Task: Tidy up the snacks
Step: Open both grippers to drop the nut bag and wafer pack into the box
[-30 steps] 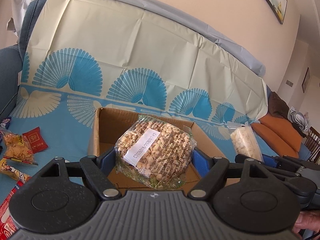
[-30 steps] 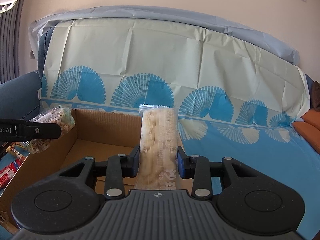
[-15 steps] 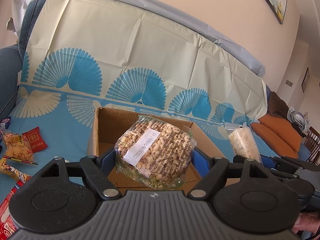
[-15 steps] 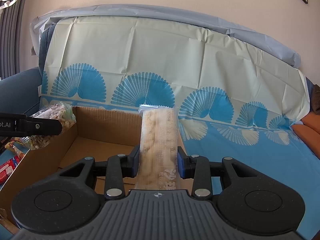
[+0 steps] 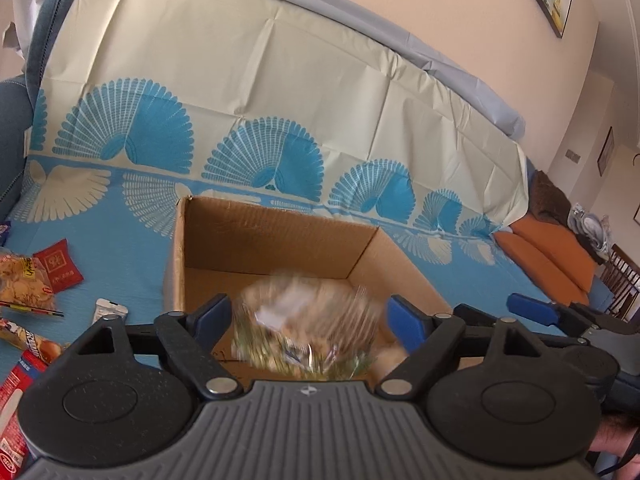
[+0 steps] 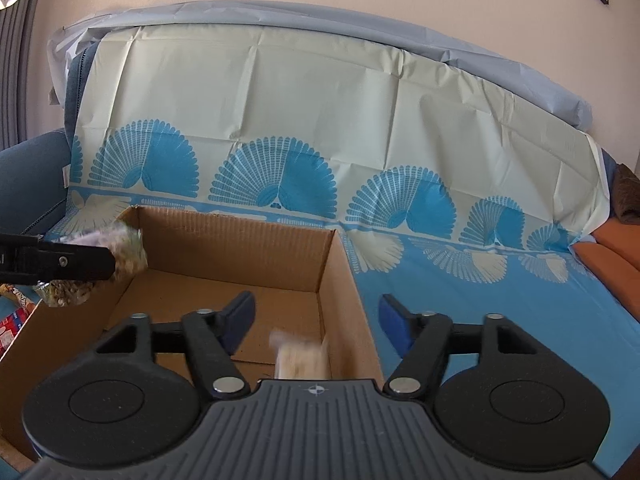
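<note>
Both grippers hung over the near edge of an open cardboard box (image 5: 276, 240), jaws spreading. Between the left gripper's (image 5: 308, 316) blue pads a clear bag of nuts (image 5: 304, 332) showed blurred, clear of both pads, over the box's near floor. Under the right gripper (image 6: 316, 320), a pale wafer pack (image 6: 300, 356) was a blur low in the box's near right corner, untouched. Left of the box, loose snacks lay on the blue sheet (image 5: 120, 264): a red packet (image 5: 59, 266), an orange bag (image 5: 24, 282).
</note>
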Demonstrator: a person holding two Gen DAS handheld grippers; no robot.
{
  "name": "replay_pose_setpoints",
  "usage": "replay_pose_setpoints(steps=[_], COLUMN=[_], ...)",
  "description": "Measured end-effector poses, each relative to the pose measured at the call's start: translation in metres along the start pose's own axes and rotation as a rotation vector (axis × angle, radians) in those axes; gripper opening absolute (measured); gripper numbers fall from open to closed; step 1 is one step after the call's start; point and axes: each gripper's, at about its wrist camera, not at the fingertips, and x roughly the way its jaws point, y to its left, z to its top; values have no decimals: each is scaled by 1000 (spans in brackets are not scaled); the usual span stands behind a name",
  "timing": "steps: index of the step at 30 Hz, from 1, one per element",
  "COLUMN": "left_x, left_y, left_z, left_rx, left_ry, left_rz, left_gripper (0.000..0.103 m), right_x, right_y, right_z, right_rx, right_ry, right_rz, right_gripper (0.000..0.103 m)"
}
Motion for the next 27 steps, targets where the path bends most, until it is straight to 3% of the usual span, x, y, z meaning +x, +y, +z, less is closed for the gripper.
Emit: replay_pose_setpoints(steps=[2,5,9,12,17,20,23,27], left_x=[-1,-1,2,6,16,25,29,31], left_y=[1,9,18,25,31,21,11,5], left_z=[1,4,5,4,-1,-9,-14,-16], left_rx=[-1,-24,-3,-3,-28,12,42,34], left_ry=[-13,-22,-20,13,97,152,164,167], left_rz=[25,109,281,336,289,233,185,132], left_gripper=[97,100,100,100,96,90,89,89], right_x=[7,27,40,46,57,59,58,54], right_y=[-3,-6,-6,-11,-23,-32,-41,-45], right_z=[-3,-12,-21,-24,-30,-34,-37,-40], right_rx=[10,20,8,24,57,76,107,114], right_ry=[43,180,259,290,354,375,374,367], right_rz=[-32,-69,-123,-173,-233,-255,-220,-234], right_gripper=[80,92,92,92,86,74,72,59])
